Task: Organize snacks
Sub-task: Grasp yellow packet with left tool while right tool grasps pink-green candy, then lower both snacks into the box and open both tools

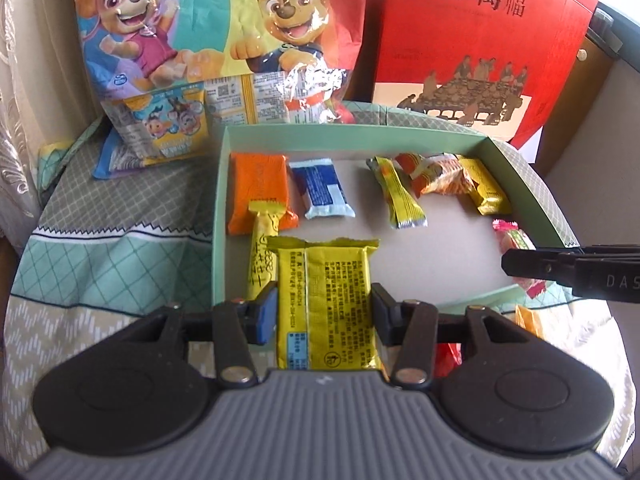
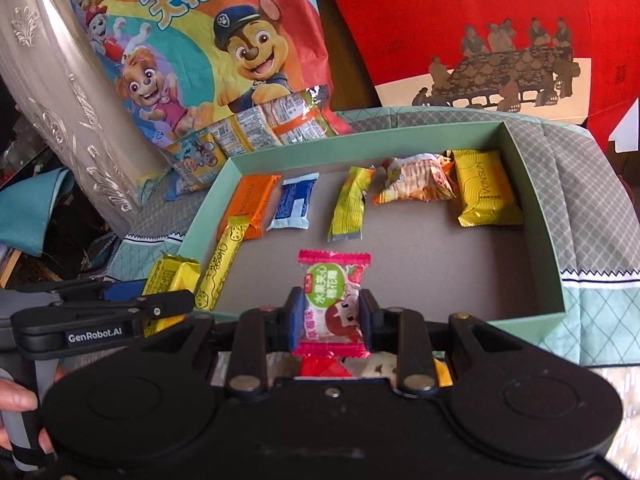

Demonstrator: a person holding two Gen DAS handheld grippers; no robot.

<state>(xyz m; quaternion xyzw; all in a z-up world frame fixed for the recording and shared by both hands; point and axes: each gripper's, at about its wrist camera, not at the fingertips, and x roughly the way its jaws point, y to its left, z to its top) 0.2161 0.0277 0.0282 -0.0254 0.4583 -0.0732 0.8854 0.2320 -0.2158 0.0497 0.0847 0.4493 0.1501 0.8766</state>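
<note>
Six snacks already lie along the far wall of the green box (image 2: 532,200), while the left gripper (image 1: 324,304) clamps a yellow packet (image 1: 326,300) and the right gripper (image 2: 330,316) a pink candy (image 2: 334,304) above its near edge, both unplaced.

Both views are bright and daylit, with colours slightly washed and a soft, low-contrast haze over everything. Glare sits on the glossy cartoon bag (image 1: 216,40) and on the foil wrappers (image 1: 316,92) at its foot, while the box (image 2: 532,208) floor carries only faint, soft shadows beside the snacks. The fisheye lens bends straight lines hard toward the edges and leaves dark vignetted corners; the centre is fairly sharp, but fine print and the curtain (image 2: 60,92) at the left rim are soft.
</note>
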